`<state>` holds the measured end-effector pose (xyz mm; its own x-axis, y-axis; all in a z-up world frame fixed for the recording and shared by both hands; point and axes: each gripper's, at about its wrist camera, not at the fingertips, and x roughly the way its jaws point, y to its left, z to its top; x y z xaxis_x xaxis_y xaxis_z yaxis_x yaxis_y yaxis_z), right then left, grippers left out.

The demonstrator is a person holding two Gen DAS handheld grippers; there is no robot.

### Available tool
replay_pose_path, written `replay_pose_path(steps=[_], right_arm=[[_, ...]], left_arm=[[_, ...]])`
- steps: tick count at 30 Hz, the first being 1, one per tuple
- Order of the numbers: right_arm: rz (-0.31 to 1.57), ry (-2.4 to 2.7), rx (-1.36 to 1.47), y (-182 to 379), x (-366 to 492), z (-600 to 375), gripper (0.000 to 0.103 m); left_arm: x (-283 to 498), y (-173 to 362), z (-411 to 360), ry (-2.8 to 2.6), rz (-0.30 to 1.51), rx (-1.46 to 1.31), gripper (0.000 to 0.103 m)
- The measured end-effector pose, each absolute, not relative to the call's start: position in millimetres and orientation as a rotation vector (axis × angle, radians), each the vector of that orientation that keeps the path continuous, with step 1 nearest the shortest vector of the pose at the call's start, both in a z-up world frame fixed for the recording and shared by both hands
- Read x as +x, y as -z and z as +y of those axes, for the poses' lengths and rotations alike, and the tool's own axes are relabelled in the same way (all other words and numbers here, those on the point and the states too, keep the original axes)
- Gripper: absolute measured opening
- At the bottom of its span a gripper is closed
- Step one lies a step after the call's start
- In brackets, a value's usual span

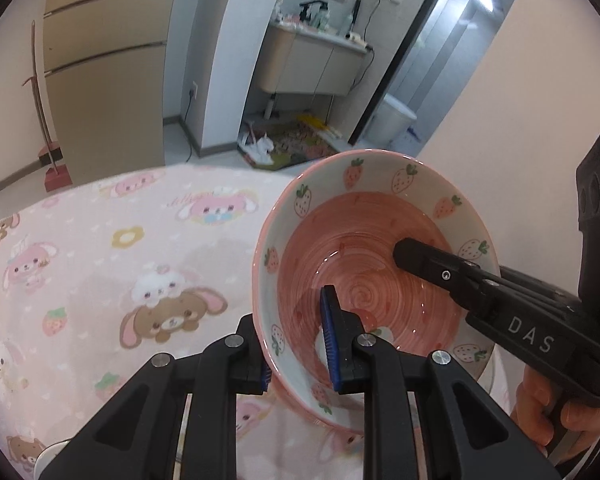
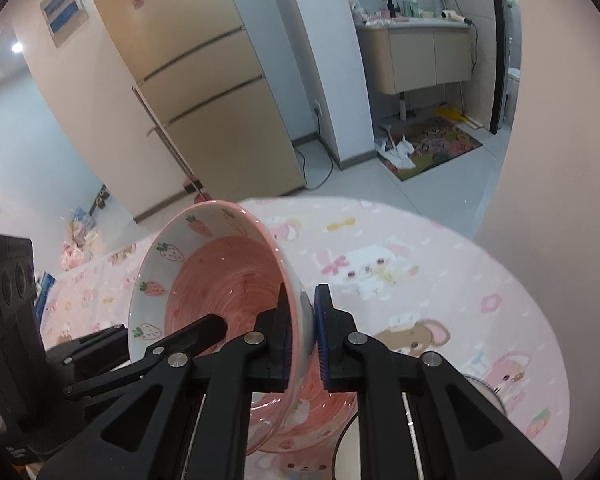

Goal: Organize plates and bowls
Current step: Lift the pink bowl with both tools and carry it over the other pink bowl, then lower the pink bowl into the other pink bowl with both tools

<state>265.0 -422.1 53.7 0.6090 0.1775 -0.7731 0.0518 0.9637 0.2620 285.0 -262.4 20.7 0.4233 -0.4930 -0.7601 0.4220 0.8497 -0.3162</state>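
A pink bowl (image 1: 380, 280) with strawberries painted round its white inner band hangs tilted just above the table, held by both grippers. My left gripper (image 1: 290, 320) is shut on the bowl's near left wall, with one blue pad inside and the other finger outside. In the right wrist view the same bowl (image 2: 220, 272) tips its mouth to the left. My right gripper (image 2: 302, 300) is shut on its right wall, which stands pinched between the pads. The right gripper's inner finger (image 1: 416, 258) reaches into the bowl from the right.
A pink cartoon-rabbit tablecloth (image 1: 100, 260) covers the round table (image 2: 420, 280). A pale rim (image 1: 490, 372) shows under the bowl's right side. Another white rim (image 1: 48, 456) sits at the near left. A fridge (image 2: 204, 92) stands beyond the table's far edge.
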Motion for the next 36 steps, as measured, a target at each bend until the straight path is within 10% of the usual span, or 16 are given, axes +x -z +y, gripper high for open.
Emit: replay_pose_path(steps=[36], right_arm=[[0.959,-0.002,0.222,-21.2,251.9,-424.7,0.014]], left_arm=[[251.3,4.1,-289.9,0.402,0.903,0.101,0.023]])
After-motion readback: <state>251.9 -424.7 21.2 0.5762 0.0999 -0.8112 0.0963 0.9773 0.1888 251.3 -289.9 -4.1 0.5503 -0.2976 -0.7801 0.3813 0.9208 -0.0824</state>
